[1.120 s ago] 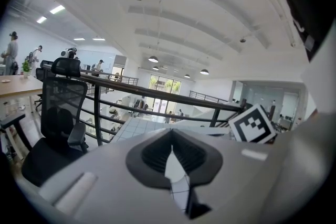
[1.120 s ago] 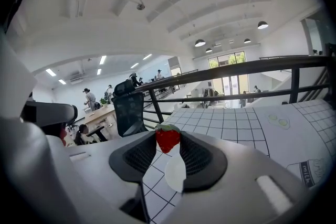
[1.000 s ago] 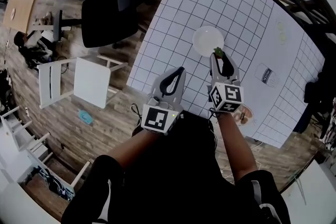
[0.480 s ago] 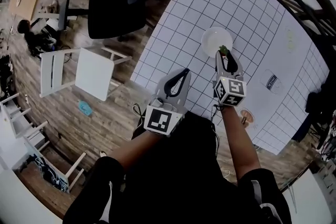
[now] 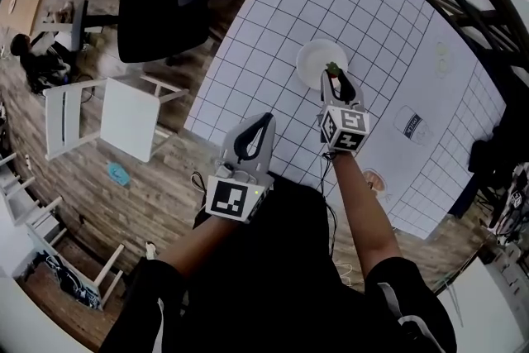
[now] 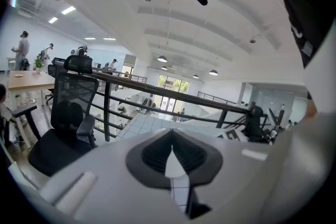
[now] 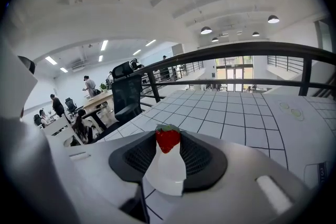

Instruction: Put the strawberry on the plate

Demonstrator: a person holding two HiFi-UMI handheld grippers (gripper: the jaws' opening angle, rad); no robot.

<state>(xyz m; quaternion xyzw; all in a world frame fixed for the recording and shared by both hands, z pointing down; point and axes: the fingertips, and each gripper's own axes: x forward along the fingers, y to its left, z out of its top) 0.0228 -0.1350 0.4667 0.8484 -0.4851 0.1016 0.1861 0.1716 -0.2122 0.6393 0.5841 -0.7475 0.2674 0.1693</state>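
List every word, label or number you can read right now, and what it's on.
Nothing reads clearly.
Small printed label on the gridded mat: too small and blurred to read.
Cubes on the left gripper and right gripper: black-and-white square patterns only, no words.

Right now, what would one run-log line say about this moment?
right gripper: shut on strawberry, over plate | left gripper: shut, empty | strawberry: not yet released

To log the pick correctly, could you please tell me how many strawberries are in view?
1: the strawberry is gripped at the tips of the right tool, over the plate. No others show.
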